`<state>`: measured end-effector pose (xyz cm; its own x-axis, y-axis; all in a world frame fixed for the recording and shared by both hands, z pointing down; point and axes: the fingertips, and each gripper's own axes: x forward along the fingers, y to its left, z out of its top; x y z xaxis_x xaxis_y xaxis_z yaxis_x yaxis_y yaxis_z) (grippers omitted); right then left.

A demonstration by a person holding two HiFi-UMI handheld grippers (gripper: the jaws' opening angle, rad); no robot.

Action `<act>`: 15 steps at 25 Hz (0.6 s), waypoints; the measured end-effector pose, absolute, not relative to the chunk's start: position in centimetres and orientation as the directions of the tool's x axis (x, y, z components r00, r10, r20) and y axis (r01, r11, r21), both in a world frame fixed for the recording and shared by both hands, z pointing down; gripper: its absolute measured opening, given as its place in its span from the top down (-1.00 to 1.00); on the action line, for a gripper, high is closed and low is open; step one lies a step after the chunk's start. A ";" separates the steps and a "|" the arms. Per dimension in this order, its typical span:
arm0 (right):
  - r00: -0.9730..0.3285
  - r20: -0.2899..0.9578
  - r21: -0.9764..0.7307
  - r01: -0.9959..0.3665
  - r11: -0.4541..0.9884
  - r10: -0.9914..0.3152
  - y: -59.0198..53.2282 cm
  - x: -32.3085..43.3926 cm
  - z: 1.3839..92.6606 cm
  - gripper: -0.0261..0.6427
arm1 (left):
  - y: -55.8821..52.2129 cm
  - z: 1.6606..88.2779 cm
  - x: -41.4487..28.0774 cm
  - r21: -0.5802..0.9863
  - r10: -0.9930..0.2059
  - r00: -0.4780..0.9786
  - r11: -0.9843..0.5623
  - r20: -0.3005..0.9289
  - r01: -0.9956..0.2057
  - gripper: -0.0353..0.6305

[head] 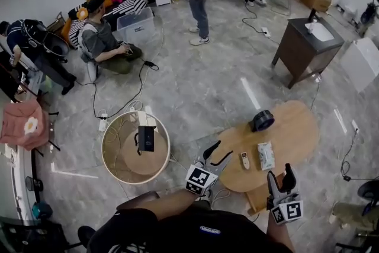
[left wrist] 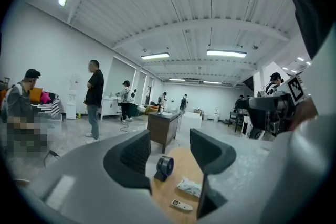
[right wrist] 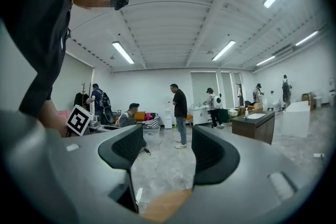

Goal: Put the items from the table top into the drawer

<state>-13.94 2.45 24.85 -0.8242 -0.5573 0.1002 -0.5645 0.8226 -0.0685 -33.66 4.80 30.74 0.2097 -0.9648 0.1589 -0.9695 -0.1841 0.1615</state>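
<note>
Items for stowing lie on the oval light-wood table top (head: pixel 299 127), at the right of the head view. A round black desk fan (head: pixel 262 120) stands at the far left edge. A white soft packet (head: pixel 266 155) lies flat near the middle. A small white remote control (head: pixel 244 160) lies just left of the packet, apart from it.

The left gripper (head: pixel 218 154) hangs over the near left edge of the table. In the left gripper view its jaws stand wide apart, and nothing is between the pads. The fan (left wrist: pixel 165 167), the packet (left wrist: pixel 189 187) and the remote control (left wrist: pixel 181 205) show through the gap, well beyond the jaw tips. The lower part of the table (left wrist: pixel 186 162) is cut off by the gripper body.

The right gripper (head: pixel 279 178) is at the near right edge of the table. In the right gripper view the right gripper (right wrist: pixel 160 149) has its jaws wide apart and empty. Only a blurred strip of wood (right wrist: pixel 165 206) shows below them, with grey floor beyond.

A wooden panel (head: pixel 259 197) projects below the near edge of the table. The grippers and the person's arms partly cover it, and it cannot be told whether it is the drawer.

A round beige side table (head: pixel 115 172) stands to the left and carries a black object too small to identify.
</note>
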 end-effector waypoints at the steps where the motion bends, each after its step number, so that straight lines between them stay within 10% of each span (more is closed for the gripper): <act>1: -0.819 0.107 -0.066 -0.572 0.818 -0.564 2.0 -13.6 24.9 0.03 | 4.2 31.3 -33.5 0.161 -0.961 0.216 -0.189 0.173 -0.969 0.18; 15: -0.848 0.093 -0.175 -0.530 0.830 -0.522 -1.5 -4.5 28.8 0.04 | 1.6 32.5 -23.9 0.095 -0.955 0.148 -0.127 0.259 -0.987 0.21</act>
